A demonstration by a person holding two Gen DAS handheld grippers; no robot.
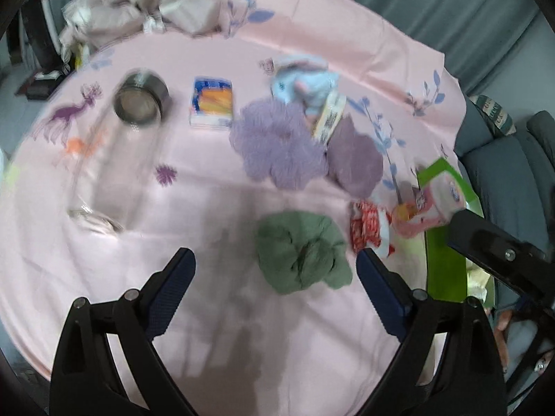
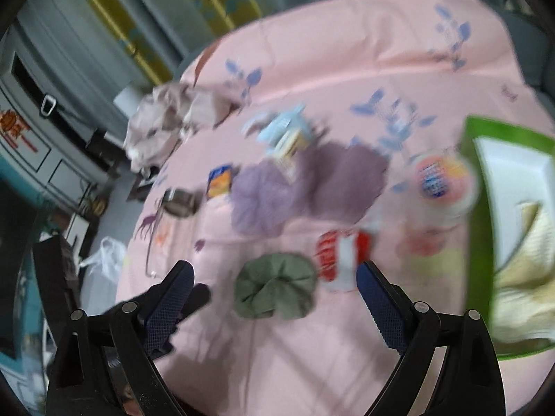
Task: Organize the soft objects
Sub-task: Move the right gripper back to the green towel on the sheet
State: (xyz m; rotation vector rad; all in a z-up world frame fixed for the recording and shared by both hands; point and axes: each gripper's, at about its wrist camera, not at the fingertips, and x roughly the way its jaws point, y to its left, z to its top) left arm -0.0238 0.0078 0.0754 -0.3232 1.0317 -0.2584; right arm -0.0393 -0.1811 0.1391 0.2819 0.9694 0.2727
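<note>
A crumpled green cloth (image 1: 302, 253) lies on the pink tablecloth (image 1: 208, 187) just ahead of my open, empty left gripper (image 1: 275, 270). It also shows in the right wrist view (image 2: 275, 286), between the fingers of my open, empty right gripper (image 2: 275, 282). Behind it lie a fluffy lilac cloth (image 1: 277, 144) (image 2: 258, 199), a mauve cloth (image 1: 355, 161) (image 2: 341, 180) and a light blue soft toy (image 1: 305, 81) (image 2: 284, 128). A green box (image 2: 485, 208) with a cream cloth (image 2: 527, 270) inside stands at the right; it also shows in the left wrist view (image 1: 445, 267).
A red and white packet (image 1: 367, 227) (image 2: 341, 254), a pink packet (image 1: 428, 204) (image 2: 440, 176), a metal tin (image 1: 140, 98) (image 2: 180, 201), a blue and orange packet (image 1: 211, 102) (image 2: 219, 180) and a glass jar (image 1: 104, 180) lie around. Beige crumpled fabric (image 1: 138, 3) (image 2: 170, 121) sits at the far edge.
</note>
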